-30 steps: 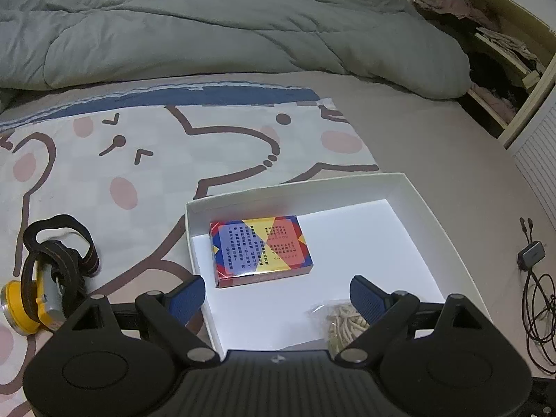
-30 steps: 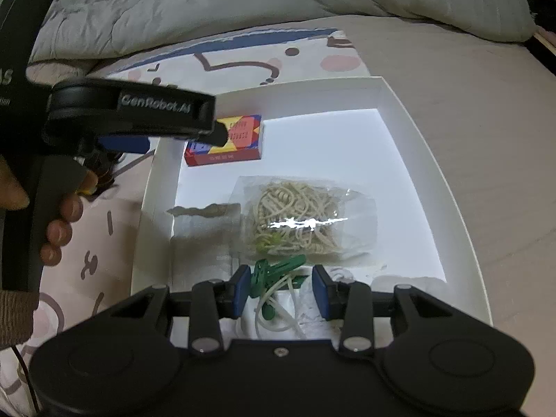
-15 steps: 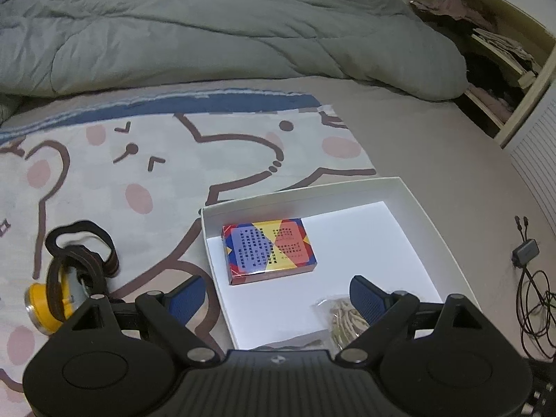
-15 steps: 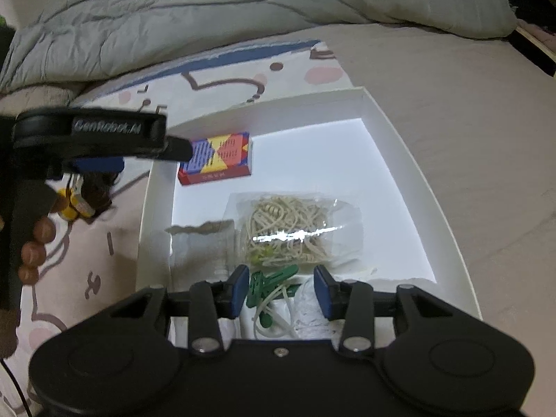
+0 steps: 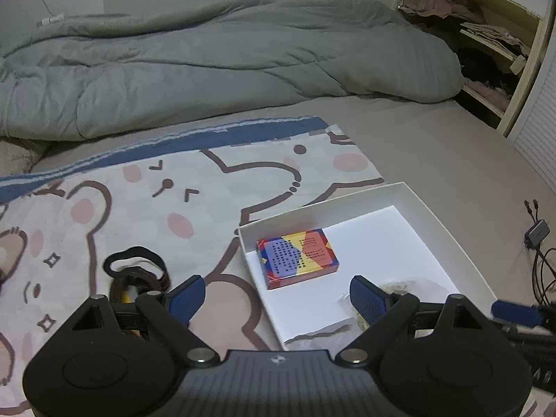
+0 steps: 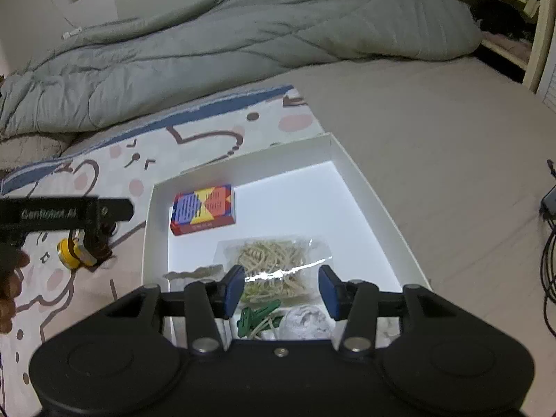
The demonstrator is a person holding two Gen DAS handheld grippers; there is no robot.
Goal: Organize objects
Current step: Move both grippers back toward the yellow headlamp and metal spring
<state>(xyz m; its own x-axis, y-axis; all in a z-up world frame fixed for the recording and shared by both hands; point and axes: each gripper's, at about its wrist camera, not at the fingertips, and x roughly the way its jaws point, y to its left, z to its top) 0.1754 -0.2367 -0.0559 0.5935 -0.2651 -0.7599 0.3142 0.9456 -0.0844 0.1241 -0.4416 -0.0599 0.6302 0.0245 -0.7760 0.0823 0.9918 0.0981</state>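
Note:
A white shallow box [image 6: 377, 205] lies on the bed and also shows in the left wrist view [image 5: 434, 213]. It holds a blue, yellow and red card box [image 6: 203, 208] [image 5: 297, 257], a clear bag of rubber bands [image 6: 278, 266], a green clip [image 6: 259, 318] and crumpled white plastic [image 6: 305, 321]. A yellow headlamp with a black strap [image 6: 78, 252] [image 5: 135, 272] lies on the bear-print blanket left of the box. My left gripper [image 5: 274, 299] is open and empty above the box's left edge. My right gripper [image 6: 279, 290] is open and empty above the box's near end.
A grey-green duvet [image 5: 208, 66] is piled at the back. Open shelves with clothes [image 5: 486, 34] stand at the right. A charger and black cables [image 5: 537, 243] lie on the sheet to the right of the box.
Both grippers have pulled back and risen from the box. The right gripper's jaws have opened wider and moved off the green clip. The left gripper has shifted left.

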